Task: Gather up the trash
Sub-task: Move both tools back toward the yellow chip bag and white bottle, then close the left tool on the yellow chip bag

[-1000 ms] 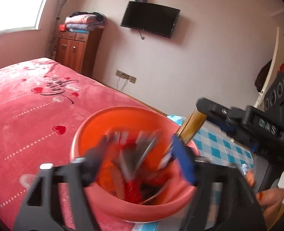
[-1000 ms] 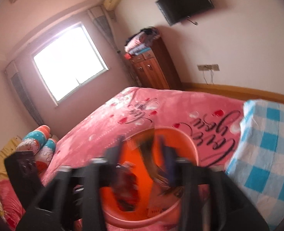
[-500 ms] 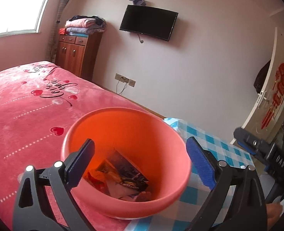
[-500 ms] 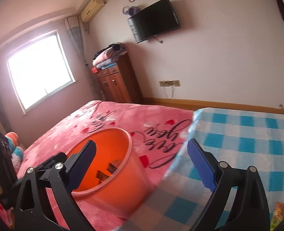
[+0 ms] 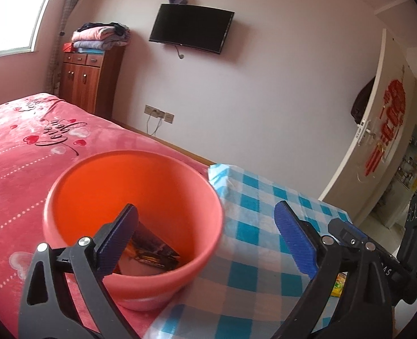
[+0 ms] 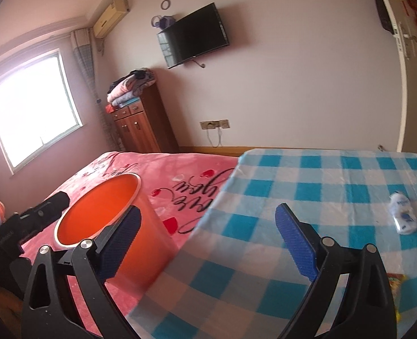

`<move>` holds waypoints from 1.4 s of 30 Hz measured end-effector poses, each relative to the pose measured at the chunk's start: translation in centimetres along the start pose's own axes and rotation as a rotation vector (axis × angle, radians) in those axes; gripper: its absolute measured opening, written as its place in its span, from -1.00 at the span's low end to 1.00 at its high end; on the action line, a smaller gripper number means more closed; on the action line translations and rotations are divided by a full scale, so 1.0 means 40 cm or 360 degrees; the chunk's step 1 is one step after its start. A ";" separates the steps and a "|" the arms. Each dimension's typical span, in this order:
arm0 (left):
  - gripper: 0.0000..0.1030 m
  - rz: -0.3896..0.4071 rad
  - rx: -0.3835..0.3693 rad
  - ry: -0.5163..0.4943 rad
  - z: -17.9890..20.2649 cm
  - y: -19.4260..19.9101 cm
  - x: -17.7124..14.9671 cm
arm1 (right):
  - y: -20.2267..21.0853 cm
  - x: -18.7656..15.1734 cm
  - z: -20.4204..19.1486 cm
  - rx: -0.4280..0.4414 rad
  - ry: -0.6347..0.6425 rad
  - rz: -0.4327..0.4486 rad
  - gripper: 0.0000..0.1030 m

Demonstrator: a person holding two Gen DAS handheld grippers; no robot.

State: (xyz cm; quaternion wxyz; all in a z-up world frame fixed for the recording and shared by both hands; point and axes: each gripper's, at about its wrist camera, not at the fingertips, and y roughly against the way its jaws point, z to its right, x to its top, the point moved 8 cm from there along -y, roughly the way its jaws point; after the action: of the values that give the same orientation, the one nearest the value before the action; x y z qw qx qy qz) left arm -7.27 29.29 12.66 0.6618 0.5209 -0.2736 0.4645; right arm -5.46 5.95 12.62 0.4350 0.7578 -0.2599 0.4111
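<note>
Two grippers stand wide open with nothing between their blue pads. Both have just been opening. The left gripper (image 5: 205, 234) hangs over the near rim of the orange bucket (image 5: 101, 186), one finger's pad over the bucket's mouth and the other over the checked cloth (image 5: 253, 223) beside it. Inside the bucket, at the bottom, lies a dark printed wrapper (image 5: 154, 251) with other scraps under it that are hard to make out. The bucket stands on the pink bedspread (image 5: 19, 152), touching the edge of the checked cloth.

The right gripper (image 6: 205, 240) points across the same checked cloth (image 6: 315, 186), with the bucket (image 6: 101, 206) to its left in its own view. On the cloth, well away from the bucket toward the far right, lies a small white and blue packet (image 6: 403, 214). A yellowish wrapper (image 6: 396, 279) shows just behind the right gripper's right finger, mostly hidden. Beyond the bucket, against the far wall, stands a wooden cabinet (image 6: 140, 127) with folded clothes on top.
</note>
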 end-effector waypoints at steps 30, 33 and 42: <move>0.89 -0.0312 -0.0200 -0.0331 0.345 -0.088 -0.201 | 0.167 -0.070 0.368 -0.0495 -0.0084 0.0125 0.83; 0.89 -0.0348 -0.0210 -0.0368 0.376 -0.102 -0.225 | 0.171 -0.079 0.410 -0.0535 -0.0113 0.0123 0.83; 0.89 -0.0442 -0.0242 -0.0467 0.450 -0.145 -0.295 | 0.168 -0.108 0.510 -0.0646 -0.0166 0.0093 0.83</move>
State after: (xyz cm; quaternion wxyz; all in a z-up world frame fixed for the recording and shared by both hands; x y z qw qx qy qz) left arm -4.78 8.26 5.69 0.7099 0.5643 -0.3269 0.2659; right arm -4.70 -14.97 6.19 0.5525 0.6670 -0.3814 0.3231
